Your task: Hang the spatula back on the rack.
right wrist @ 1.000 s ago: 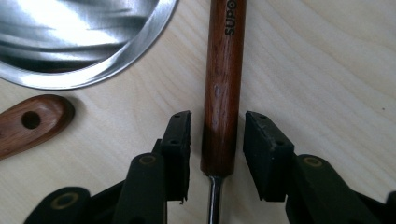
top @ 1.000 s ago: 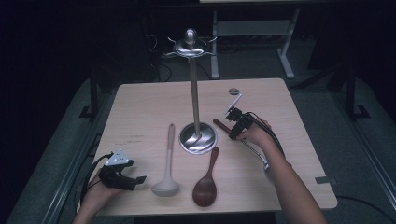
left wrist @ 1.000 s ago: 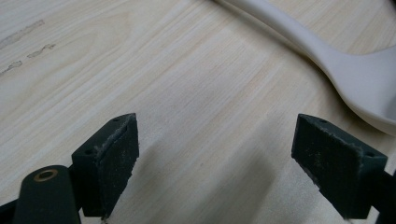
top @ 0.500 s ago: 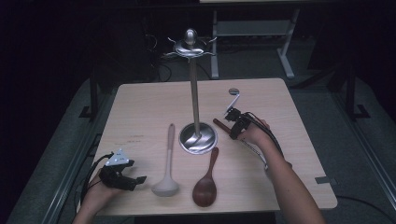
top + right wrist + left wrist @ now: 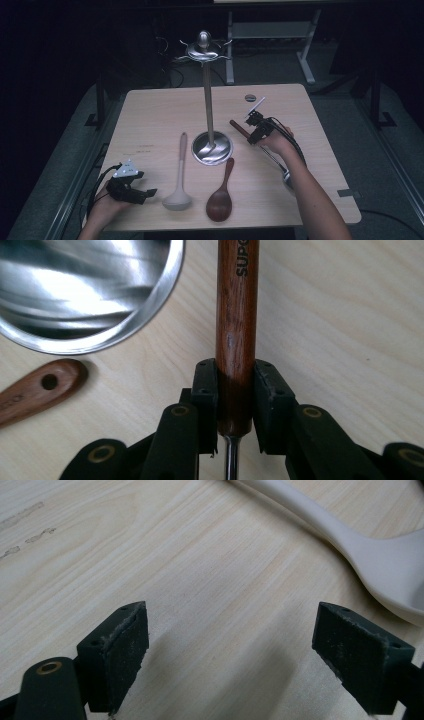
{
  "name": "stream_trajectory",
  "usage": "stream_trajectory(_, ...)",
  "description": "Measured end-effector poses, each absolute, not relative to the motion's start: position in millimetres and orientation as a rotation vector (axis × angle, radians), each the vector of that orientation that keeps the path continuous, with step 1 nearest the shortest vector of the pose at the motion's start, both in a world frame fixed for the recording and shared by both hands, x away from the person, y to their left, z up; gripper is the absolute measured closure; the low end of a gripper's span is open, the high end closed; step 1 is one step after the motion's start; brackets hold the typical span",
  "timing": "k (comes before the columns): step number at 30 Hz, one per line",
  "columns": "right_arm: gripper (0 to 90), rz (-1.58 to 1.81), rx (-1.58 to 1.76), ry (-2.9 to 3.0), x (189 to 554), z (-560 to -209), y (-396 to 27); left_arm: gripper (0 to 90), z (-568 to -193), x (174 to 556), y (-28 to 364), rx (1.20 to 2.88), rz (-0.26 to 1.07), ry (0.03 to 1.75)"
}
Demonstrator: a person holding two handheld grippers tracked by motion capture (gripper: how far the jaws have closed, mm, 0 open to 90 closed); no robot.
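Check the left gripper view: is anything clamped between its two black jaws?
No. The left gripper stands open over bare pale wooden table, with the cream plastic ladle lying apart, beyond its jaws.

High view above table [image 5: 150,110], gripper views close over tabletop, right sharing stand base [image 5: 90,290]

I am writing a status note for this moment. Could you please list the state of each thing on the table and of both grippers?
Right gripper: shut on the wooden-handled utensil, jaws have just been closing.
Wooden-handled utensil: clamped at its handle beside the stand base.
Left gripper: open, nothing between the pads.
White ladle: lying flat, untouched.
Brown wooden spoon: lying flat, untouched.
Metal utensil stand: upright, hooks bare.
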State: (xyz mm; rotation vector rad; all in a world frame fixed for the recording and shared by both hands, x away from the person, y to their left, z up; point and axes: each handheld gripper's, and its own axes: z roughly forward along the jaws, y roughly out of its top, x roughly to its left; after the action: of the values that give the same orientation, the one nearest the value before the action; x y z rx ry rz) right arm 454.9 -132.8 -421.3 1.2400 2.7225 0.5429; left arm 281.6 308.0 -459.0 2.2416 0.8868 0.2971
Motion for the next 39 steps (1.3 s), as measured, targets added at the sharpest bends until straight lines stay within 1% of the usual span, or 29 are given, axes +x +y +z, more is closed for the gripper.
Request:
stream_trajectory(9,73.9,0.68,1.216,2.656,443,-397,-142,14.8,-459,281,308,2.232,0.298,0.896)
stream_trajectory(24,73.9,0.997,1.113,2.479,406,-344,-165,14.8,-460,281,308,2.241,0.301,0.9)
stream_trajectory(39,74.0,1.269,1.046,2.316,375,-319,-186,14.7,-461,282,307,2.242,0.304,0.905)
